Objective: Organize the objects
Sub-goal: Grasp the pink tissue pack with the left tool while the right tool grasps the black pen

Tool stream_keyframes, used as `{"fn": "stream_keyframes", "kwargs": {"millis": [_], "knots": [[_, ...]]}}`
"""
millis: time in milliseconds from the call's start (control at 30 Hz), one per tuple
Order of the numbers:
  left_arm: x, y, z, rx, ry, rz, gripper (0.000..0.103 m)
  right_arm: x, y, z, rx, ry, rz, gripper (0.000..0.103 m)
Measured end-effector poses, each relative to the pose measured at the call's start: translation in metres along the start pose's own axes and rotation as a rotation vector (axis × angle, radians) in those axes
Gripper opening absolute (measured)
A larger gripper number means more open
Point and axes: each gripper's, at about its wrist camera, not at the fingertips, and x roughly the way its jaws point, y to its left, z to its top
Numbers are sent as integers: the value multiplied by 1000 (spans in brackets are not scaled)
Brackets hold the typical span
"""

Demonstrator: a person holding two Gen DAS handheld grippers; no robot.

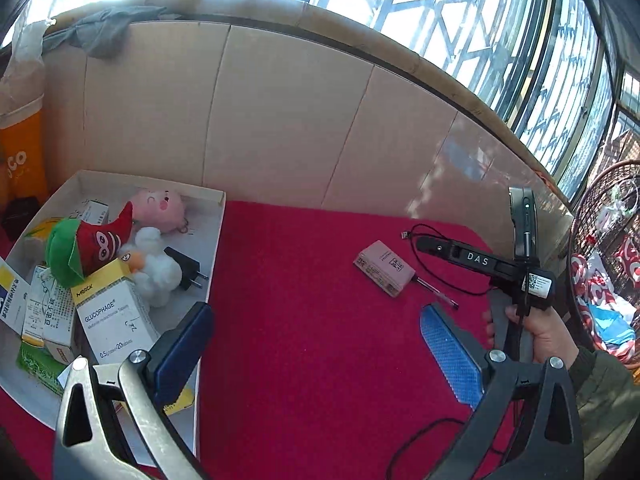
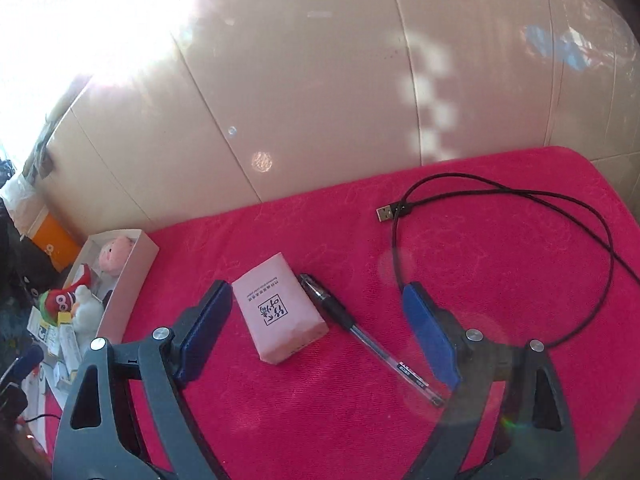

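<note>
My right gripper (image 2: 316, 320) hangs over the red cloth (image 2: 500, 264), tilted downward, jaws spread wide and holding nothing. The pink packet (image 2: 280, 314) lies between the two fingers, nearer the left one, its long axis running diagonally away from me toward the wall edge. A black pen (image 2: 360, 330) lies touching the packet's right side, roughly parallel to it; a black USB cable (image 2: 560, 240) loops near the far right corner. My right hand is clearly the nearer one. My left gripper (image 1: 316, 344), also wide open and empty, hovers beside the white box (image 1: 214, 264) of toys and medicine cartons at the cloth's left edge.
</note>
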Motion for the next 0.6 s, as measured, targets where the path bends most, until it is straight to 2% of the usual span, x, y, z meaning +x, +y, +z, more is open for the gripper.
{"fn": "stream_keyframes", "kwargs": {"millis": [133, 233, 267, 300, 333, 400, 467, 533, 600], "knots": [[-6, 12, -2, -26, -11, 29, 103, 39, 58, -6, -291, 46, -115, 88], [-9, 25, -2, -52, -13, 48, 103, 69, 76, -13, -351, 123, -176, 87], [-9, 28, -2, -59, -13, 53, 103, 74, 79, -16, -355, 141, -171, 83], [-10, 32, -3, -64, -13, 56, 103, 75, 83, -19, -367, 137, -174, 63], [-10, 33, -4, -68, -13, 59, 103, 72, 88, -22, -388, 128, -160, 48], [-9, 36, -5, -73, -11, 62, 103, 63, 95, -29, -398, 143, -99, 49], [-8, 37, -7, -81, -6, 56, 103, 49, 103, -42, -392, 178, 2, 49], [-8, 36, -9, -82, -5, 48, 103, 32, 115, -61, -374, 227, 91, 49], [-7, 32, -11, -74, -4, 44, 103, 15, 129, -84, -366, 262, 143, 50]]}}
